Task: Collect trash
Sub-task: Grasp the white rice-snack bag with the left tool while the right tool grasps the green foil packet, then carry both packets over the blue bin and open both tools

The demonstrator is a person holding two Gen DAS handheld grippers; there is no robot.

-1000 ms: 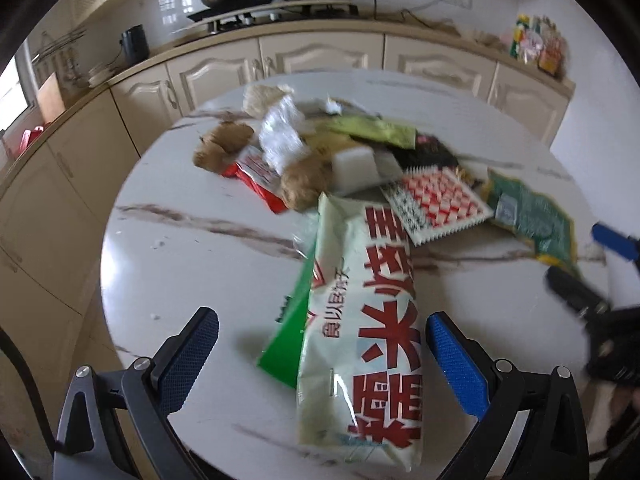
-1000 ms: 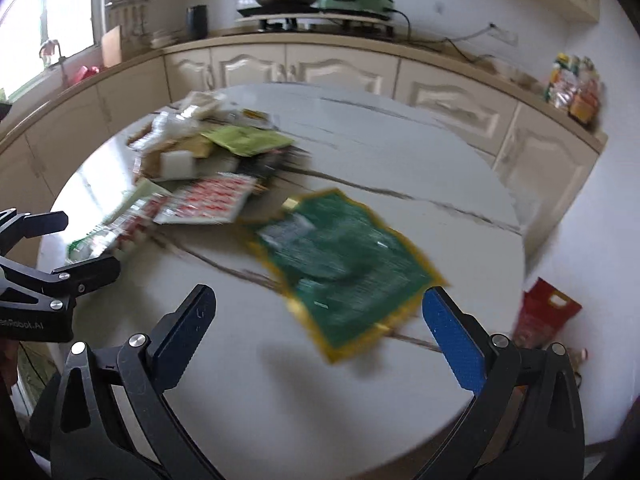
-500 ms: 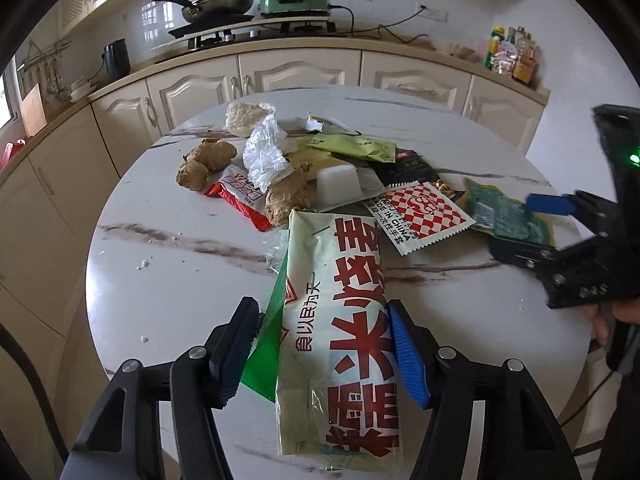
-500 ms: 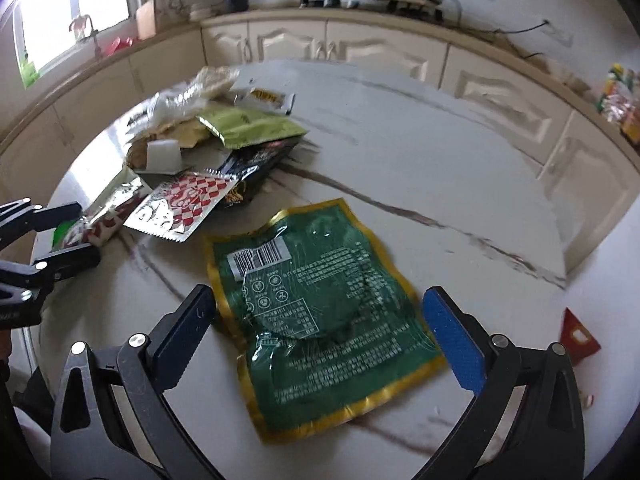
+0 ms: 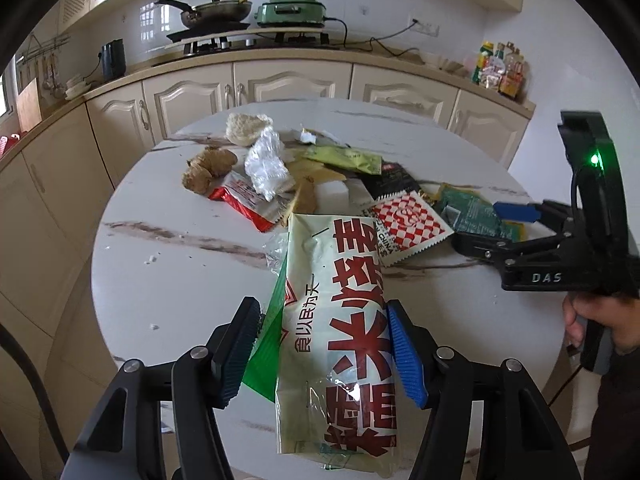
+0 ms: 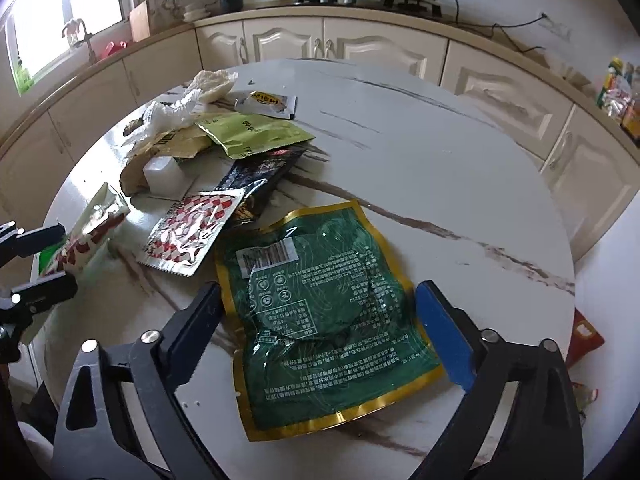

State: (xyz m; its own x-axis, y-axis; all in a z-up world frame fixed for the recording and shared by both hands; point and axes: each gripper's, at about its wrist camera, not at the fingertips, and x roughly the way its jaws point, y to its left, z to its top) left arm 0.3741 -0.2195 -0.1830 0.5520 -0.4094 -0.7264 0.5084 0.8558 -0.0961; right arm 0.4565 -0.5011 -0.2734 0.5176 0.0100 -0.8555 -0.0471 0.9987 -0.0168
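Observation:
A long cream wrapper with red characters (image 5: 340, 320) lies on the round marble table (image 5: 180, 264), over a green wrapper (image 5: 264, 344). My left gripper (image 5: 324, 352) has closed in until its pads touch both sides of the cream wrapper. A dark green foil pouch with a gold rim (image 6: 320, 312) lies flat between the fingers of my right gripper (image 6: 320, 328), which is open and straddles it. The right gripper also shows in the left wrist view (image 5: 516, 224), over that pouch (image 5: 468, 208).
A pile of trash sits mid-table: a red-checked sachet (image 6: 192, 236), black wrapper (image 6: 264, 176), lime packet (image 6: 252, 132), crumpled plastic (image 5: 266, 164), ginger (image 5: 208, 168), a red wrapper (image 5: 248, 200). A red bag (image 6: 586, 336) lies on the floor beyond the table's right edge.
My left gripper has narrowed from wide open onto the cream wrapper. My right gripper has moved forward and down over the green pouch and its fingers have come somewhat closer together.

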